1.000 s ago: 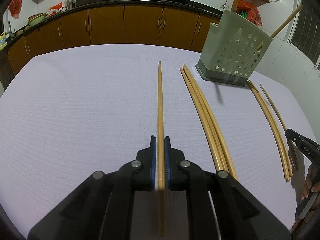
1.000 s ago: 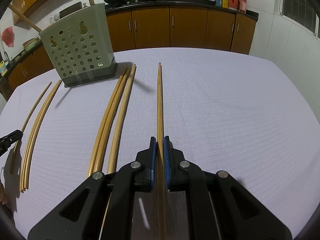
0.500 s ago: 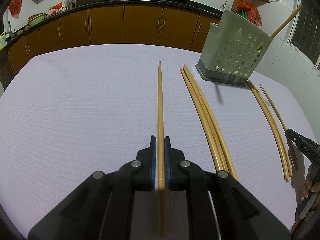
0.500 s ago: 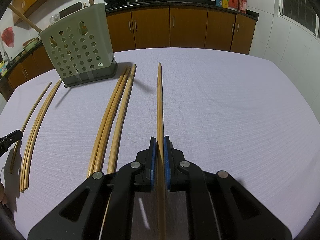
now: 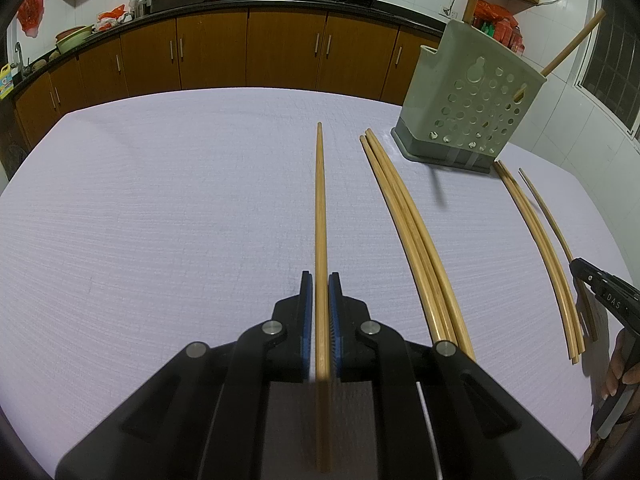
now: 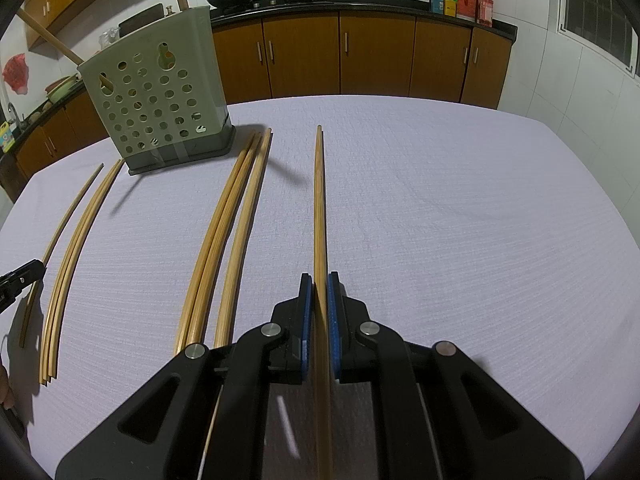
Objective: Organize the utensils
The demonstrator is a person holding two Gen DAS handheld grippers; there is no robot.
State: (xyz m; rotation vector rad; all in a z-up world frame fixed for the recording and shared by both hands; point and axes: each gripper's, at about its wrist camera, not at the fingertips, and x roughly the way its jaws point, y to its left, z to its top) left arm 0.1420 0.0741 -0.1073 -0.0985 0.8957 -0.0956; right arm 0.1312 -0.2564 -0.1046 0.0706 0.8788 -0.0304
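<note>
Left gripper (image 5: 319, 276): closed on a chopstick (image 5: 320, 200), long axis straight ahead. Right gripper (image 6: 318, 278): likewise clamps a chopstick (image 6: 318, 200). Holder (image 5: 468, 116): upright, ahead-right of the left gripper, ahead-left of the right; neither clearly nearer. Loose chopsticks (image 5: 412, 236) lie between.
</note>
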